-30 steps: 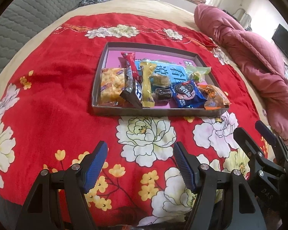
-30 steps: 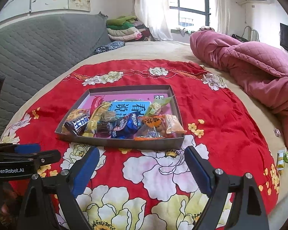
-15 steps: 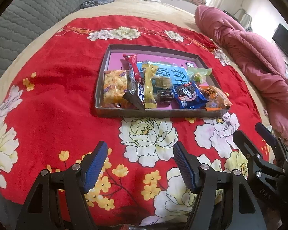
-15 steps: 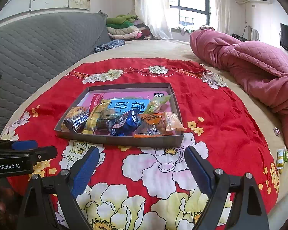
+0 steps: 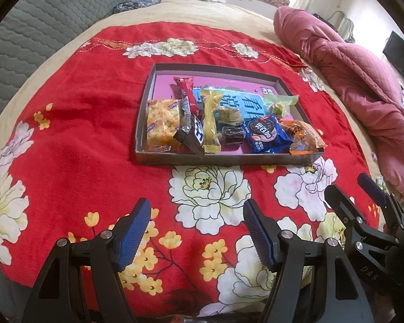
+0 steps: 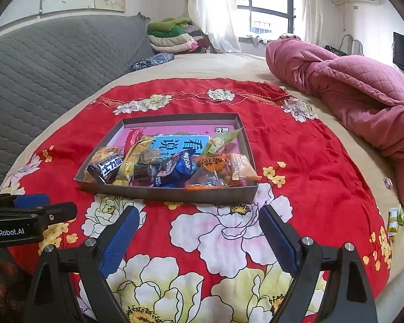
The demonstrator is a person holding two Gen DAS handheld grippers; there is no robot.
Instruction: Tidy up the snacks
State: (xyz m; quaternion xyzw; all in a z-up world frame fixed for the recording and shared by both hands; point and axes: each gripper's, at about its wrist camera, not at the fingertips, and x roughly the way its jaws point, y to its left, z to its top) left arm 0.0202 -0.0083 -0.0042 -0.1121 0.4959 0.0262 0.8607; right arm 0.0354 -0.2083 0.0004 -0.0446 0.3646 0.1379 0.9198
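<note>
Bed (image 6: 229,64) fills the room, tan sheet, grey quilted headboard (image 6: 54,62) off to the left of both claws. Pink quilt (image 6: 350,91) bunched up far right of the right claw, well apart from the work area. Red floral blanket (image 5: 80,134) spread over the bed; its right edge runs close to the bed edge, and a small green-yellow packet (image 6: 394,219) lies there just off the blanket, right of the right claw.

Shallow grey tray (image 5: 223,158) sits on the blanket straight ahead of both claws, near wall facing them, open blanket between tray and fingertips. Bare blanket all round the tray, widest on the left. Tray's back half mostly bare pink floor; snacks crowd the near wall.

Snacks, left to right ahead of the left claw: yellow puffed-snack pack (image 5: 161,123), dark chocolate bar wrapper (image 5: 192,133) tipped against it, red stick pack (image 5: 187,94) behind, yellow stick pack (image 5: 211,119), small round biscuit pack (image 5: 230,115), dark brownie pack (image 5: 231,134), blue cookie pack (image 5: 266,134), orange-clear bag (image 5: 301,137) against the right near corner, green candy pack (image 5: 280,103) behind it.

Left claw (image 5: 196,231) spread, nothing between the pads, hovering over blanket. Right claw (image 6: 199,237) spread wider, empty, also over blanket, just right of the left one.
</note>
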